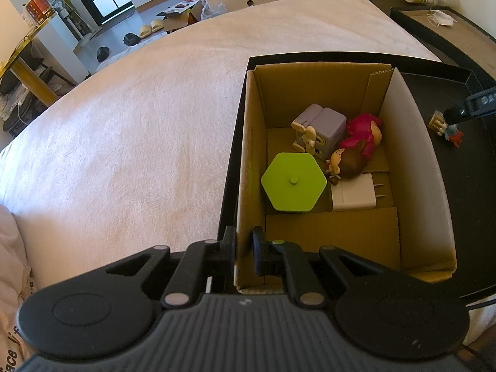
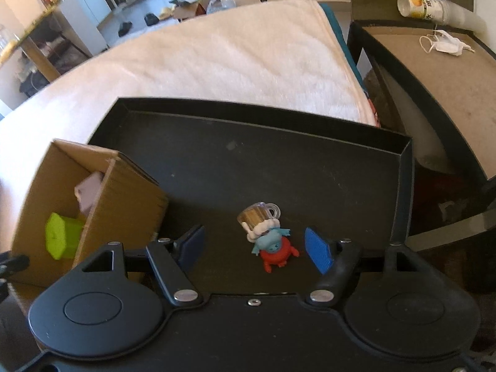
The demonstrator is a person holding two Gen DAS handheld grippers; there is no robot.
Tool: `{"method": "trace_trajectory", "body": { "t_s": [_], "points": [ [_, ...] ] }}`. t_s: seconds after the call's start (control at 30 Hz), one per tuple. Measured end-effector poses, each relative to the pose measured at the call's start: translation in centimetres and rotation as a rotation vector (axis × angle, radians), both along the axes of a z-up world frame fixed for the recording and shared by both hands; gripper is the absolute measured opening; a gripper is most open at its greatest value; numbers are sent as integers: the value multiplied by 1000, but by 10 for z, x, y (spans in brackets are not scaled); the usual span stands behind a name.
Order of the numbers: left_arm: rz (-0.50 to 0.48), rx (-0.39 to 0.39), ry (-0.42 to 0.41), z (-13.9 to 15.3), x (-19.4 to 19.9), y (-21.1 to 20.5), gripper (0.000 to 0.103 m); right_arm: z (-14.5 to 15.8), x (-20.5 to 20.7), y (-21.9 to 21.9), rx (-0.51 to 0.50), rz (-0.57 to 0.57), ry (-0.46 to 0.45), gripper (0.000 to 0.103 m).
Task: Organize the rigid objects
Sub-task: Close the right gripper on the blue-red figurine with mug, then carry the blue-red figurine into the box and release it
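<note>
Left wrist view: the left gripper (image 1: 243, 252) is clamped on the near wall of an open cardboard box (image 1: 251, 142), one finger outside the wall and one inside, the jaws drawn narrow against the cardboard. The box stands at the left end of a shallow black tray (image 1: 471, 186), which rests on a bed covered with a pale blanket (image 1: 139, 124). On the box floor lie a green hexagonal container (image 1: 293, 183) with a small knob on its lid, a white plug adapter (image 1: 353, 195) just beside it, a brown-haired doll in pink (image 1: 356, 148) lying on its side, and a lavender block figure (image 1: 322, 127) toward the far wall. Right wrist view: the right gripper (image 2: 254, 246) hangs over the tray floor (image 2: 279, 167) with its blue-padded fingers (image 2: 317, 249) spread wide, holding nothing. A small toy figure (image 2: 269, 241), blue above a red base and topped by a tiny beer mug (image 2: 259, 214), stands on the tray between the two fingers, nearer the right pad but apart from both. The cardboard box (image 2: 124, 198) lies to the left of this gripper, with the green container (image 2: 62, 238) visible inside. In the left wrist view the same figure (image 1: 446, 127) appears on the tray to the right of the box, with the tip of the right gripper (image 1: 462, 111) above it. Beyond the tray, a dark side table (image 2: 449, 93) carries a face mask (image 2: 446, 45) and a paper cup (image 2: 424, 4) lying on its side.
</note>
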State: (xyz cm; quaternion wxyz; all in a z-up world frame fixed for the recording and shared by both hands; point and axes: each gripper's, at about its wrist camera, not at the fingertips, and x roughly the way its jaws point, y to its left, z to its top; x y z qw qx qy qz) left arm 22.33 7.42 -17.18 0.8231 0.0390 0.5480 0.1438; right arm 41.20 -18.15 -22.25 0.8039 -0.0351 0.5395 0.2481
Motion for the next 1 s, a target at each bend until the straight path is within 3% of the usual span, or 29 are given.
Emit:
{"method": "trace_trajectory", "body": {
  "t_s": [0.37, 0.63, 0.7, 1.0],
  "points": [
    [-2, 4, 2, -1, -1, 0, 10, -27, -3, 22, -119, 41, -44, 70],
    [-1, 11, 8, -2, 0, 0, 11, -37, -2, 31, -191, 69, -68, 49],
    [-1, 10, 9, -3, 1, 0, 11, -36, -4, 31, -202, 79, -82, 38],
    [3, 33, 13, -4, 2, -5, 11, -22, -13, 24, -182, 71, -94, 37]
  ]
}}
